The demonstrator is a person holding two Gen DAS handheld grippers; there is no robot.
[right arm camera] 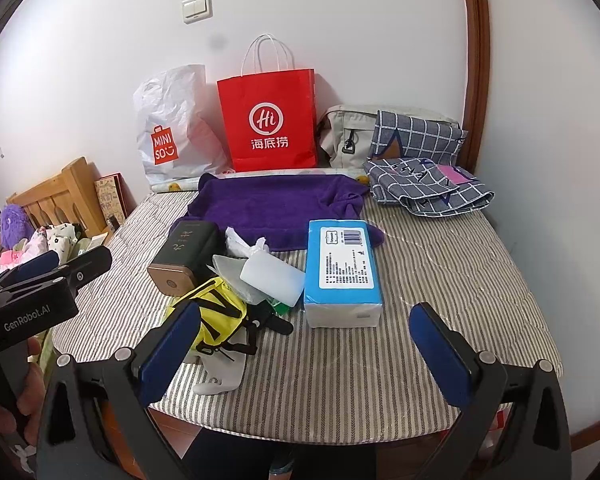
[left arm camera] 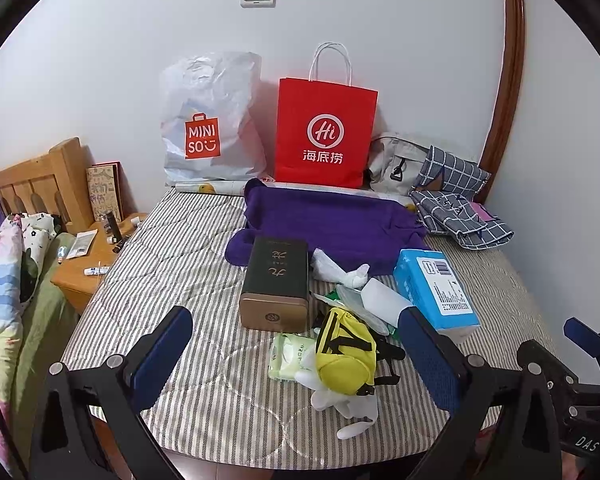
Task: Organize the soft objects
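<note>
A white plush toy with a yellow bag [left arm camera: 346,364] [right arm camera: 214,320] lies near the front edge of the striped mattress [left arm camera: 172,272] [right arm camera: 440,264]. A purple towel [left arm camera: 324,220] [right arm camera: 276,204] is spread at the back. A blue tissue pack [left arm camera: 436,288] [right arm camera: 342,268] lies right of the toy. Folded checked cloths [left arm camera: 456,208] [right arm camera: 424,184] sit at the back right. My left gripper [left arm camera: 296,356] is open and empty, above the toy. My right gripper [right arm camera: 304,344] is open and empty, near the front edge just below the tissue pack.
A dark tin box [left arm camera: 276,280] [right arm camera: 184,256], a green wipes pack [left arm camera: 290,356] and plastic wrappers [left arm camera: 364,300] lie by the toy. A red paper bag [left arm camera: 324,132] [right arm camera: 270,120], a Miniso bag [left arm camera: 210,120] and a beige bag [right arm camera: 346,136] stand against the wall. A wooden nightstand [left arm camera: 84,264] is at left.
</note>
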